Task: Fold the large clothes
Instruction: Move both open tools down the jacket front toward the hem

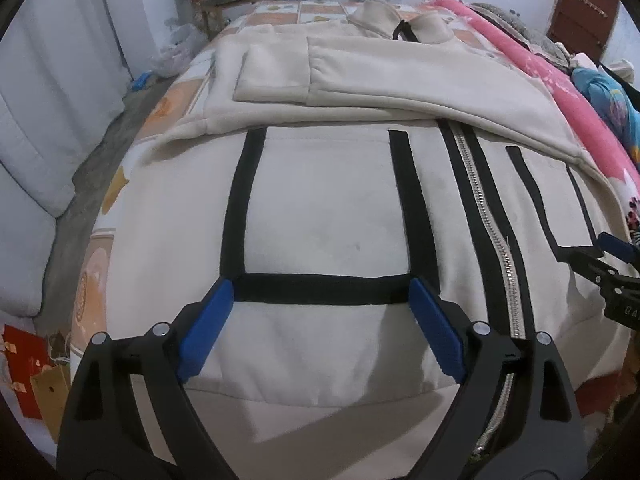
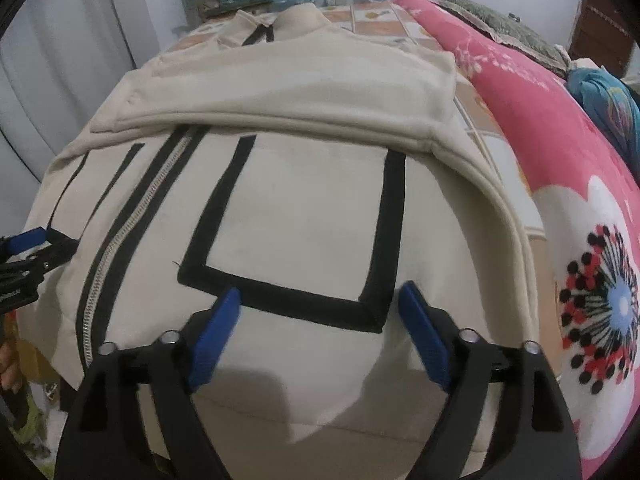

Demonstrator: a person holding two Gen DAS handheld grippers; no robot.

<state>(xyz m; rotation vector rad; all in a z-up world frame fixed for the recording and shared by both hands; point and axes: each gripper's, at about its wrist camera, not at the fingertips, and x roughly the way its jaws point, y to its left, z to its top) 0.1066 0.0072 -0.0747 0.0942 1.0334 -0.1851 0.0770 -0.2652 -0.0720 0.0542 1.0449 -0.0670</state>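
A cream zip-up jacket (image 1: 328, 208) (image 2: 304, 208) with black stripes lies front-up on the bed. Its silver zipper (image 1: 486, 216) (image 2: 132, 220) runs down the middle. Both sleeves (image 1: 360, 76) (image 2: 280, 80) are folded across the chest, and the collar (image 1: 384, 16) lies at the far end. My left gripper (image 1: 320, 284) hangs open over the lower black stripe of one front panel, nothing between its blue pads. My right gripper (image 2: 320, 291) hangs open over the other panel's lower stripe, also holding nothing. Each gripper shows at the edge of the other's view (image 1: 612, 248) (image 2: 28, 240).
A pink flowered blanket (image 1: 560, 92) (image 2: 540, 128) is bunched along the bed's right side, with a blue cloth (image 1: 608, 96) beyond it. The checked bedsheet (image 1: 280, 10) shows around the jacket. Left of the bed are a grey floor (image 1: 80, 152) and red paper bags (image 1: 24, 360).
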